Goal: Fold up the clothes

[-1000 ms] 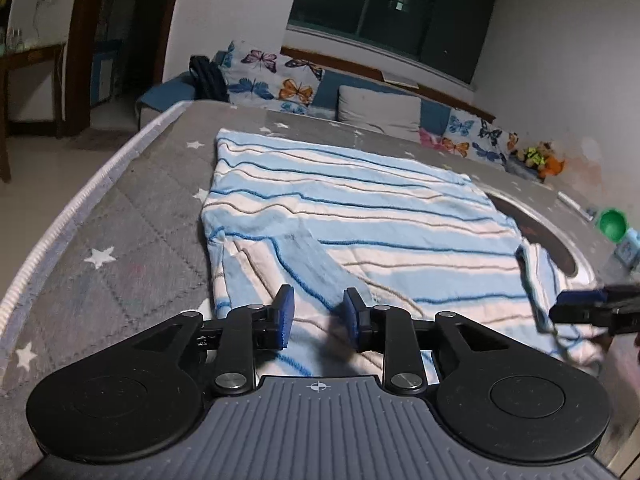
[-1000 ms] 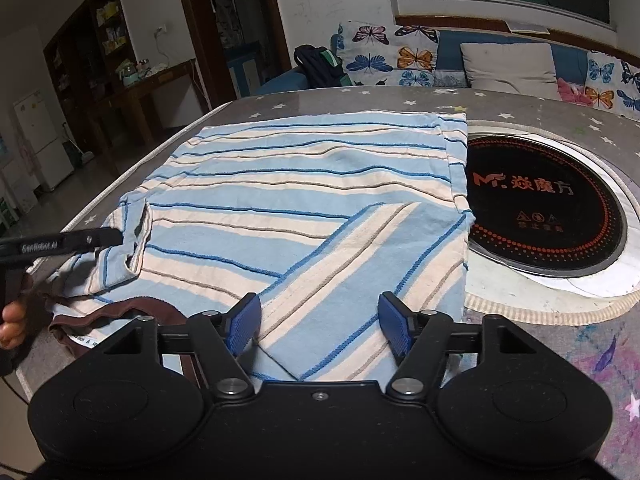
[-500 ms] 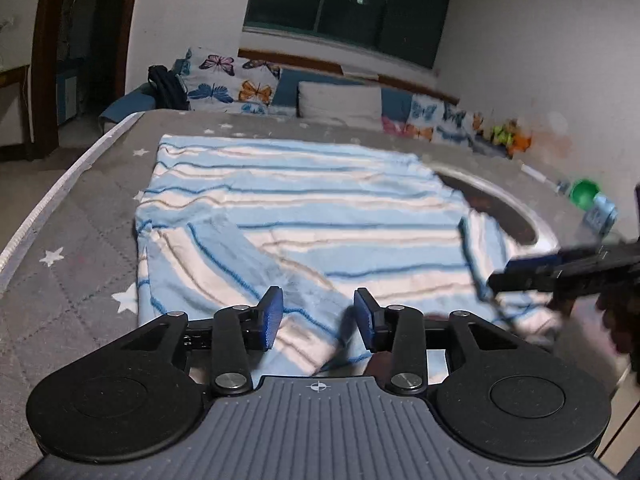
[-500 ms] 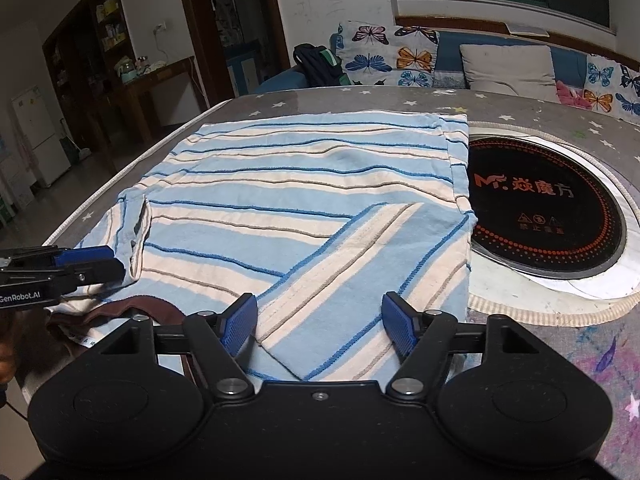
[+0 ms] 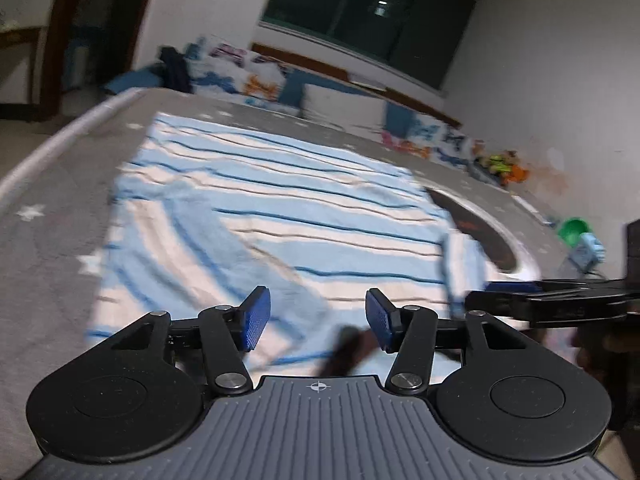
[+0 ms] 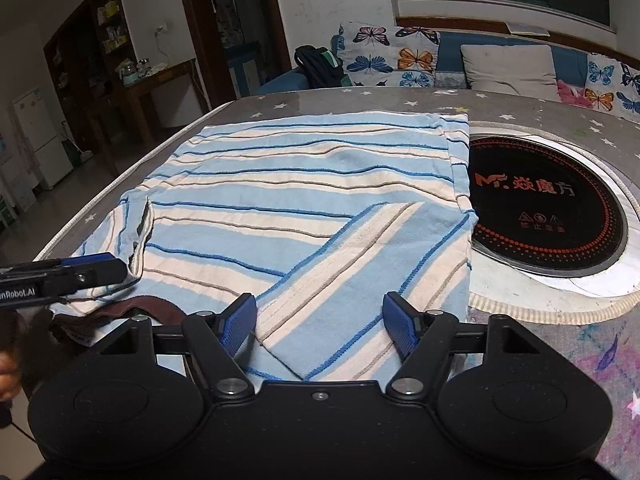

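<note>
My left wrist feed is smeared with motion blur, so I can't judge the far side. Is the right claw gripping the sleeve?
Observer: No. The right claw is open. The folded-in sleeve lies flat under the gap between its pads, ungripped.
Operator: How does that sleeve lie?
Observer: Diagonally across the striped shirt, with its end nearest the claw.
Operator: Anything beside the shirt on that side?
Observer: A round black cooktop with printed lettering. The shirt's edge reaches its rim.
</note>
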`<state>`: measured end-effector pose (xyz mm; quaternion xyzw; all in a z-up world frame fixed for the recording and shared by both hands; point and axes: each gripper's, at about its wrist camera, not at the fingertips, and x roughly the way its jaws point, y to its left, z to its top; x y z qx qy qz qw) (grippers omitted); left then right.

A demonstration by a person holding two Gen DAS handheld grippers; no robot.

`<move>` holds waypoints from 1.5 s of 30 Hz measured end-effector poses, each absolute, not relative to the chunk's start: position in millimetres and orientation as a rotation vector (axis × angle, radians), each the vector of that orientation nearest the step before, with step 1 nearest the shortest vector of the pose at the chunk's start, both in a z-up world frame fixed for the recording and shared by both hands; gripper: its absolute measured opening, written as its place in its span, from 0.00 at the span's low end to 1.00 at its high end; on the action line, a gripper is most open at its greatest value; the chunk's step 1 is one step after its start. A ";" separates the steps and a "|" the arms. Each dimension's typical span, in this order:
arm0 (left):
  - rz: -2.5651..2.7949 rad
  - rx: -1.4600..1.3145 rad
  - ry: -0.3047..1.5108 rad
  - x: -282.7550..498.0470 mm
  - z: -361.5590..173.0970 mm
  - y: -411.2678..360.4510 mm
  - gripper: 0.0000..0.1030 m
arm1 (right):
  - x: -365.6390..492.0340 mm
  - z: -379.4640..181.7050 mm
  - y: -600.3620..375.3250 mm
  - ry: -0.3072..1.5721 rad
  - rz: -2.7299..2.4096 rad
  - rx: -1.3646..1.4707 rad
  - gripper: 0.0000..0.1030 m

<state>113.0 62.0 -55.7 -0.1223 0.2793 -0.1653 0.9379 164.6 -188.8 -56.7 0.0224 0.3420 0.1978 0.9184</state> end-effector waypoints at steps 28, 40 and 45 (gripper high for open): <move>-0.374 -0.110 0.594 100.5 -52.8 40.1 0.69 | 155.2 -50.2 -193.6 0.707 0.455 0.016 0.72; -0.430 0.126 0.587 53.2 -30.4 83.7 0.69 | 110.9 -32.2 -190.8 0.702 0.620 -0.252 0.72; -0.484 0.222 0.599 42.2 -36.3 82.8 0.69 | 100.5 -35.6 -183.2 0.719 0.667 -0.329 0.61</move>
